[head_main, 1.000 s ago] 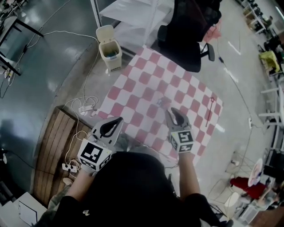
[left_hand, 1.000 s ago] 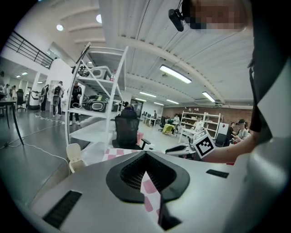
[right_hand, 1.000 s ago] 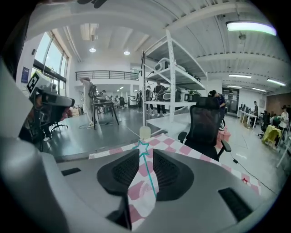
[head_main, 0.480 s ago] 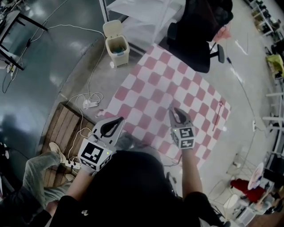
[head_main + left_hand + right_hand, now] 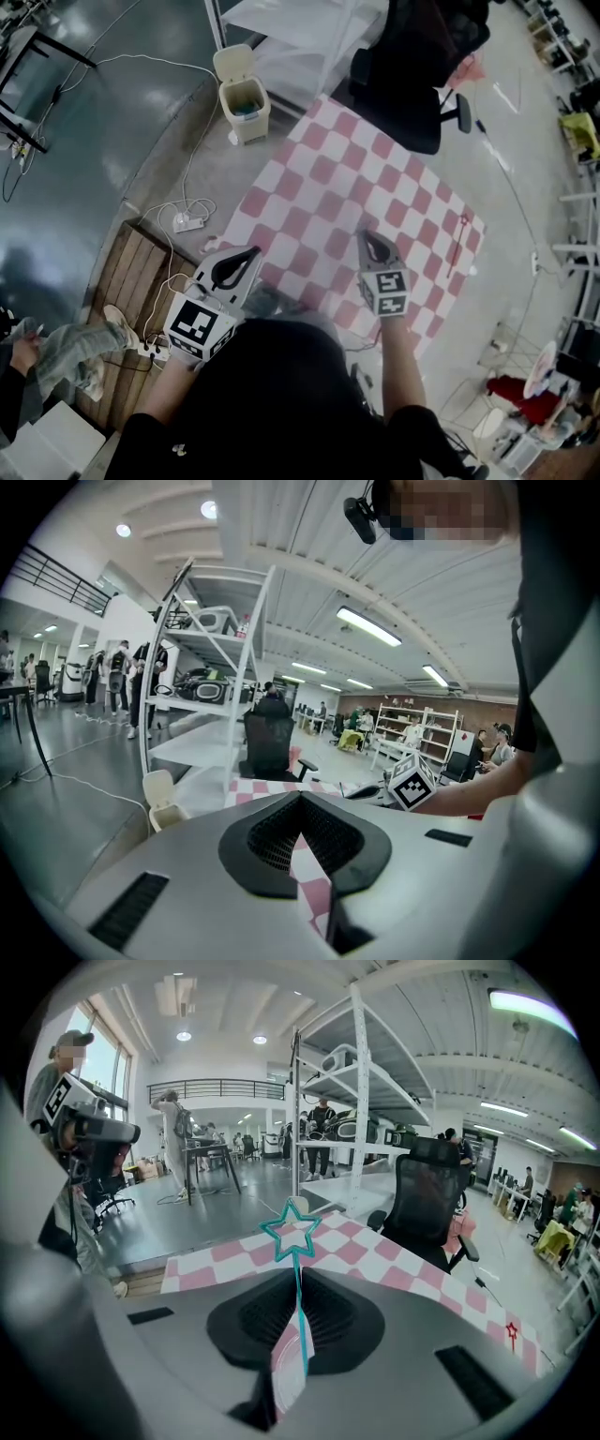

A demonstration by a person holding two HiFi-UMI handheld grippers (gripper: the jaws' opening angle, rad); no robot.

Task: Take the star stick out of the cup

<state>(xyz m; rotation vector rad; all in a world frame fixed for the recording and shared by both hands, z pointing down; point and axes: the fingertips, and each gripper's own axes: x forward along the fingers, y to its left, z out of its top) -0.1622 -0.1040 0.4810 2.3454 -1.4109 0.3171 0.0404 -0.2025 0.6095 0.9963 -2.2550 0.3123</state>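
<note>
Teal star stick, clamped low in the right claw so its star stands clear; left claw closed, empty.

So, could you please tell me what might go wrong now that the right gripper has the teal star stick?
The right gripper pinches the thin teal star stick on its stem alone, so it could pivot or slip out. The red star stick lies near the edge of the checked cloth; a sweep might knock it off.
</note>
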